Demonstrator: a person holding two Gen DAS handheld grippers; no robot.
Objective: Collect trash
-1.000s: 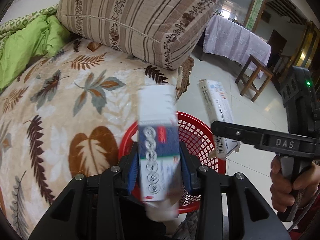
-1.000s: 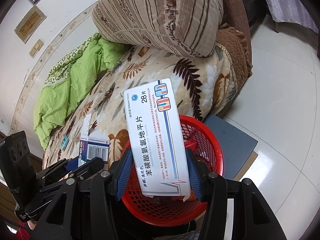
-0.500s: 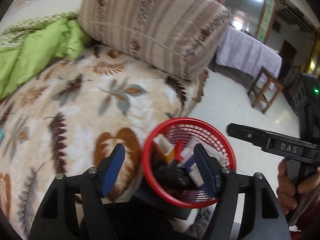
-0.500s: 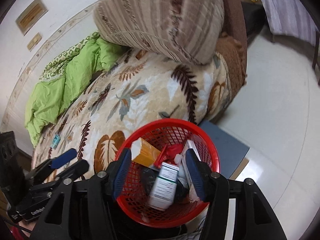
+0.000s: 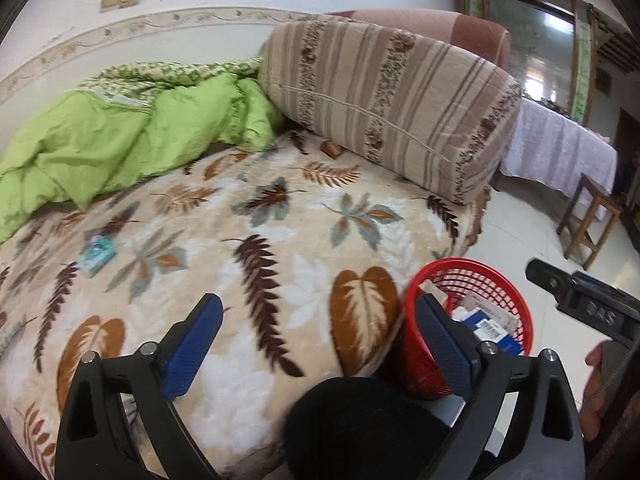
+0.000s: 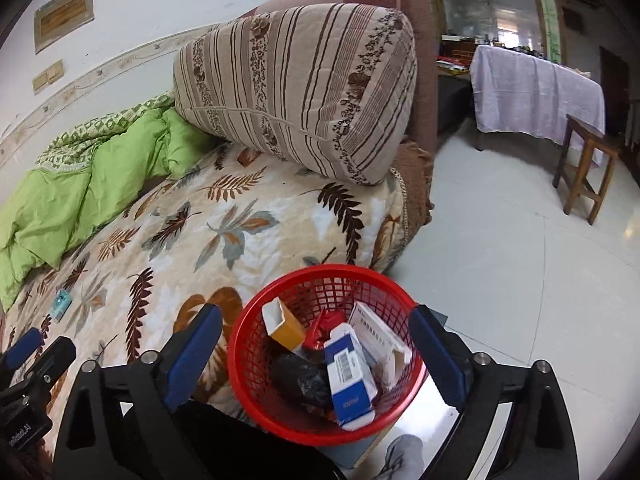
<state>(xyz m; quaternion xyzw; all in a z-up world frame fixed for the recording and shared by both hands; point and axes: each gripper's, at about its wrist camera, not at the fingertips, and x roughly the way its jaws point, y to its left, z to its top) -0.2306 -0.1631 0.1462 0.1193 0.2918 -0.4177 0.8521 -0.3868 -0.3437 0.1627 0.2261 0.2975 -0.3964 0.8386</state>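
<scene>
A red mesh basket [image 6: 328, 270] stands on the floor against the bed's edge. In it lie a blue-and-white box [image 6: 350, 376], a white pill box [image 6: 376, 336], an orange box [image 6: 284, 324] and a black bag [image 6: 304, 376]. My right gripper [image 6: 316, 316] hovers above the basket, its jaws opening with nothing between them. My left gripper [image 5: 316, 312] hangs over the leaf-print blanket [image 5: 280, 216], left of the basket [image 5: 460, 266], jaws also opening and empty. A small teal packet [image 5: 96, 254] lies on the blanket at the far left, also seen as the teal packet [image 6: 61, 304] from the right wrist.
A striped pillow [image 5: 392, 100] and a green quilt [image 5: 120, 140] lie at the back of the bed. A wooden stool [image 6: 588, 168] and a cloth-covered table [image 6: 536, 92] stand across the tiled floor [image 6: 520, 280]. A person's hand [image 5: 596, 392] holds the right gripper.
Both grippers let go of their boxes, which dropped into the basket. Both jaws spread wide. The left gripper swung left over the bed and both pulled back and up.
</scene>
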